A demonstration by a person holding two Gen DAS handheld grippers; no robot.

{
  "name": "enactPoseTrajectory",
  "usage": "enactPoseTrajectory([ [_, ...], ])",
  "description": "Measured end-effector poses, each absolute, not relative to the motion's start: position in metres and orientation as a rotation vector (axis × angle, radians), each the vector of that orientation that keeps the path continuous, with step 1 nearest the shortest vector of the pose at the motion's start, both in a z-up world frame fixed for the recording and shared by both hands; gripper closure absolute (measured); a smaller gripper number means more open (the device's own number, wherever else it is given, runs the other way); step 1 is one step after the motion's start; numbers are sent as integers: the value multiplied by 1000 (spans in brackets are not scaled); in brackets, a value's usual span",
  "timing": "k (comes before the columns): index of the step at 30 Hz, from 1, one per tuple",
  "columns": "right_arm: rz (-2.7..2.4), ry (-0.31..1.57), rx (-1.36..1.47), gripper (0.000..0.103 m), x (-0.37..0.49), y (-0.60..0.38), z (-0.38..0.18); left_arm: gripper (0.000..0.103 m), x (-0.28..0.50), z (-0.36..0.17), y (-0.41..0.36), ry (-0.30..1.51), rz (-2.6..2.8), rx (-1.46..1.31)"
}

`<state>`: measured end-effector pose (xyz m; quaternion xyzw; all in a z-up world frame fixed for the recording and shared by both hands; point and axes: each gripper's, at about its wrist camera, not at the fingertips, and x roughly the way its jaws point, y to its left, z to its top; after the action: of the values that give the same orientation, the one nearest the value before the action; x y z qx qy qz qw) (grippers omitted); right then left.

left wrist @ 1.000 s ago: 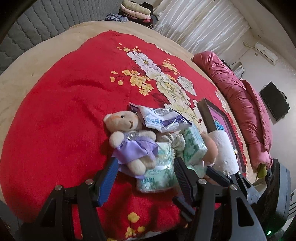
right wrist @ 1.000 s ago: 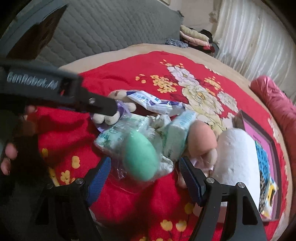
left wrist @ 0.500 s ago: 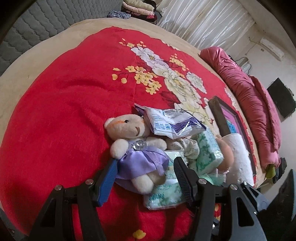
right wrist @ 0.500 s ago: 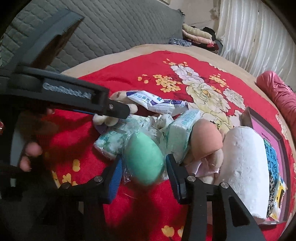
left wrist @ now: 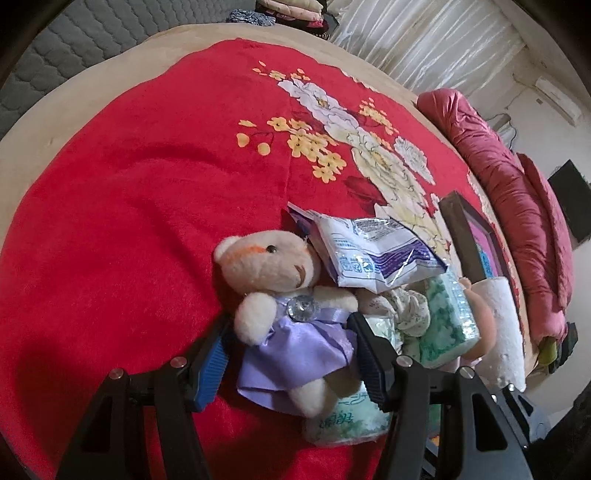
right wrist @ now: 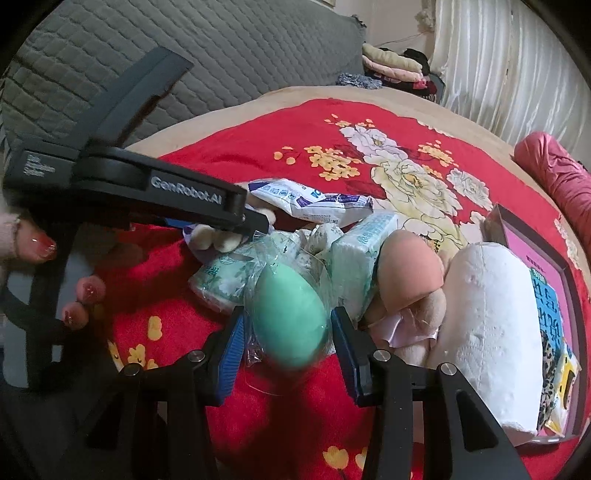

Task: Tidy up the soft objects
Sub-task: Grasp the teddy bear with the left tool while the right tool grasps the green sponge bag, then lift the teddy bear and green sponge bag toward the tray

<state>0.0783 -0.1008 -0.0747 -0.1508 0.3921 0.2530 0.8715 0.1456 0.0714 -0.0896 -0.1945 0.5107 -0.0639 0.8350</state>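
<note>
A cream teddy bear point(left wrist: 273, 280) in a purple dress lies on the red blanket point(left wrist: 129, 221). My left gripper point(left wrist: 288, 332) straddles its body, open, with the pads just beside the dress. A green egg-shaped sponge point(right wrist: 291, 314) in clear wrap sits at the near edge of the pile. My right gripper point(right wrist: 288, 321) is shut on it, a pad on each side. Behind the sponge lie green tissue packs point(right wrist: 354, 258), a peach sponge point(right wrist: 410, 273) and a white-and-purple packet point(left wrist: 373, 254).
A white paper roll point(right wrist: 487, 325) lies right of the pile, against a dark-rimmed box point(right wrist: 535, 258) with a pink inside. A crimson quilt point(left wrist: 517, 206) runs along the bed's right side. A hand point(right wrist: 37, 247) holds the left tool's black frame point(right wrist: 147, 184). Folded clothes point(left wrist: 288, 7) lie far back.
The left gripper came forward and down until its fingers stood on either side of the bear. The right gripper's jaws closed from wide open onto the green sponge.
</note>
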Motion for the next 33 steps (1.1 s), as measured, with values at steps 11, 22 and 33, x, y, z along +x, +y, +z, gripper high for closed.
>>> enactPoseTrajectory([
  [11, 537, 799, -273, 57, 73, -110, -67, 57, 143, -85, 69, 1060, -175, -391],
  [22, 527, 776, -234, 57, 66, -121, -58, 59, 125, -69, 90, 1007, -112, -413],
  [33, 538, 737, -179, 57, 55, -133, -41, 59, 97, -44, 91, 922, -119, -402],
])
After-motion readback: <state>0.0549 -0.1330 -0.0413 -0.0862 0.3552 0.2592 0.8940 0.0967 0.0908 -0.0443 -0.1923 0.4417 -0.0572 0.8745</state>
